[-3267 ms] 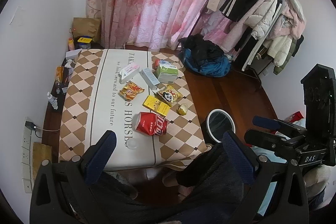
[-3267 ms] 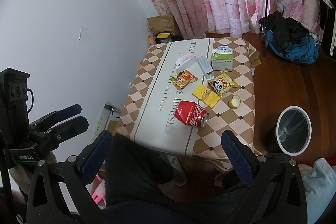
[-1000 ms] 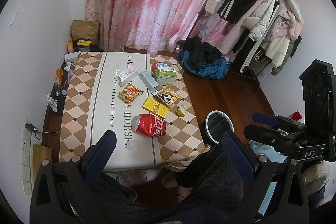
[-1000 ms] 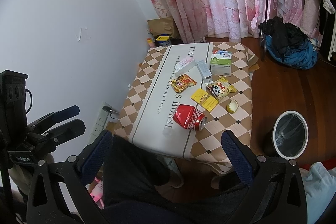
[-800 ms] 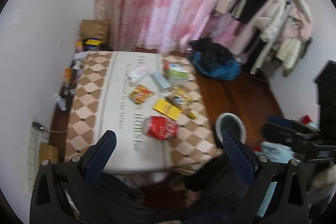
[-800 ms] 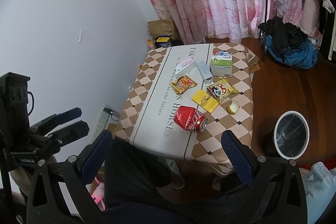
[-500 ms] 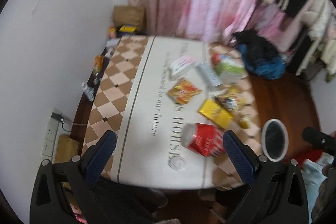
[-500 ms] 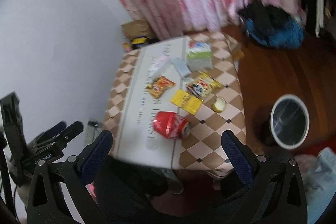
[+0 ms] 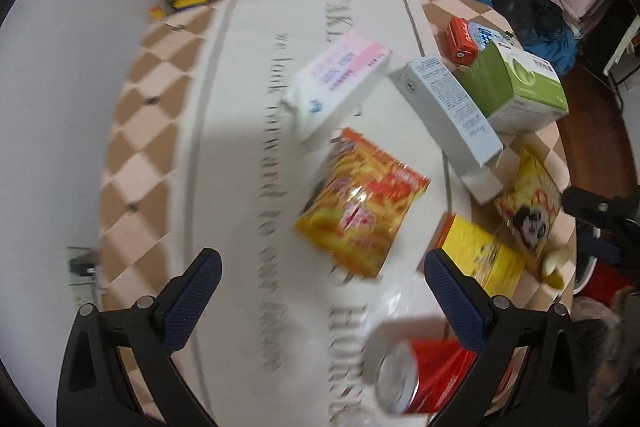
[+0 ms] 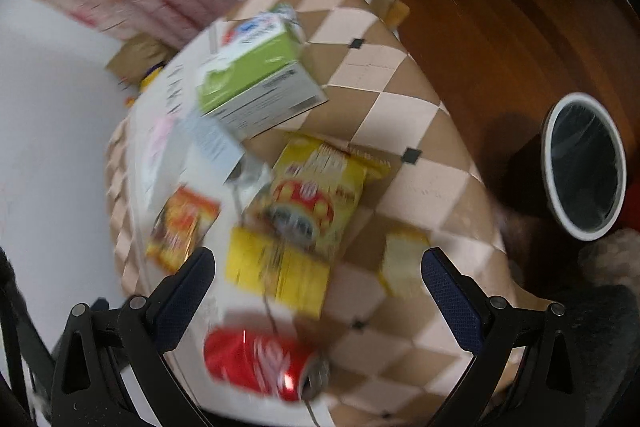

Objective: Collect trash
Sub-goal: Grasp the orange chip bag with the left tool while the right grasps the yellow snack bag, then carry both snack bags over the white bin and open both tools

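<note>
- Nothing is judged to have been collected yet: the low table covered by a brown-and-cream checked cloth with a white lettered centre strip (image 9: 160, 115) is crowded with litter, and the round white-rimmed waste bin with a dark liner (image 10: 584, 167), standing on the wooden floor well apart from the table's edge, looks empty — though blur makes that uncertain.
- Left to be gathered, largest first: the green-and-white carton (image 9: 520, 87), the pink-and-white flat box (image 9: 344, 75), the long pale-blue box (image 9: 448, 107), the crushed red drink can lying on its side (image 10: 260, 363), the orange-and-yellow crinkled snack packet (image 9: 360, 203), the yellow packet with a panda face (image 9: 528, 203), the flat yellow box (image 10: 280, 267), the small red-and-blue wrapper behind the carton (image 9: 464, 35) and a pale yellow scrap near the table corner (image 9: 556, 265).
- The left gripper (image 9: 318, 275) is spread wide and grips nothing; the orange-and-yellow snack packet lies just ahead, between the lines of its fingers (image 9: 192, 287).
- The right gripper (image 10: 318, 273) is likewise spread wide and unloaded, with the flat yellow box and the red can framed between its fingers (image 10: 452, 291).
- Against the frames of half a second ago, both cameras have been brought much closer to the tabletop — the litter fills each view, where the whole table and much of the room were seen before.
- The items themselves appear not to have been moved; only the grippers' positions differ.
</note>
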`<move>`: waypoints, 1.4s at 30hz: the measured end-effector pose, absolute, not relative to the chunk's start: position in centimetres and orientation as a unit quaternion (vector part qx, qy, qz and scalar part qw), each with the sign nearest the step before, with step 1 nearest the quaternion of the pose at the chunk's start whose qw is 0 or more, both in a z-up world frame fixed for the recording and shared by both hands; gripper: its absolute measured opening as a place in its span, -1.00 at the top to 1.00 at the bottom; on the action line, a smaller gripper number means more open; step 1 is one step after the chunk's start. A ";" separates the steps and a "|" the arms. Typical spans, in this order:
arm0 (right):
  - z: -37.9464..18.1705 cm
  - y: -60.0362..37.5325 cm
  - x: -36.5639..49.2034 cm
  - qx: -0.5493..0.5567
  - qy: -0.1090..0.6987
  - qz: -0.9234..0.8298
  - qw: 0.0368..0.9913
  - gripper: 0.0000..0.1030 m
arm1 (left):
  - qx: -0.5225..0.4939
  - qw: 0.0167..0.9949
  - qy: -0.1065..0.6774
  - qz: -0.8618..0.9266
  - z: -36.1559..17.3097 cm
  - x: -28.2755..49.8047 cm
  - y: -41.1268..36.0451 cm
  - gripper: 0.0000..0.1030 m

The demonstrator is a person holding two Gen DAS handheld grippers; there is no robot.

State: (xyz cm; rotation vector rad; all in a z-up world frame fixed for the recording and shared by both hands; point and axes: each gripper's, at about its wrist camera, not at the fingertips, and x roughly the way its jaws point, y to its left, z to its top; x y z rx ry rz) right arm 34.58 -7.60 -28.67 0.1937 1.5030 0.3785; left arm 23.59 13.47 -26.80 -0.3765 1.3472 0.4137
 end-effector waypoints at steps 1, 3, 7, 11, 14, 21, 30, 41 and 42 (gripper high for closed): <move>-29.4 -7.3 35.1 0.095 0.682 0.165 0.707 -1.00 | -0.189 0.742 0.618 0.180 -27.5 24.2 13.8 -1.00; -30.7 -6.6 36.0 0.107 0.689 0.152 0.701 -1.00 | -0.213 0.737 0.618 0.170 -28.5 25.0 14.2 -0.89; -32.7 -5.2 37.0 0.128 0.702 0.145 0.685 -0.98 | -0.222 0.729 0.626 0.165 -29.9 26.0 14.2 -0.22; -33.4 -4.0 37.0 0.107 0.710 0.133 0.683 -0.57 | -0.220 0.731 0.621 0.179 -30.4 25.9 14.2 0.68; -33.5 -3.6 36.7 0.086 0.705 0.135 0.691 -0.29 | -0.207 0.734 0.617 0.194 -30.1 25.2 13.9 0.71; -31.5 -3.6 35.7 0.053 0.686 0.169 0.705 0.08 | -0.181 0.752 0.596 0.216 -27.7 22.1 12.5 0.74; -26.8 -4.8 34.0 0.036 0.644 0.218 0.732 0.10 | -0.129 0.790 0.543 0.253 -21.3 19.4 11.3 0.74; -20.2 -5.8 31.6 -0.070 0.554 0.264 0.787 0.10 | -0.094 0.817 0.495 0.282 -17.8 21.3 10.2 0.74; -19.6 -6.1 31.2 -0.081 0.544 0.267 0.791 0.10 | -0.095 0.819 0.492 0.280 -17.4 21.3 10.0 0.74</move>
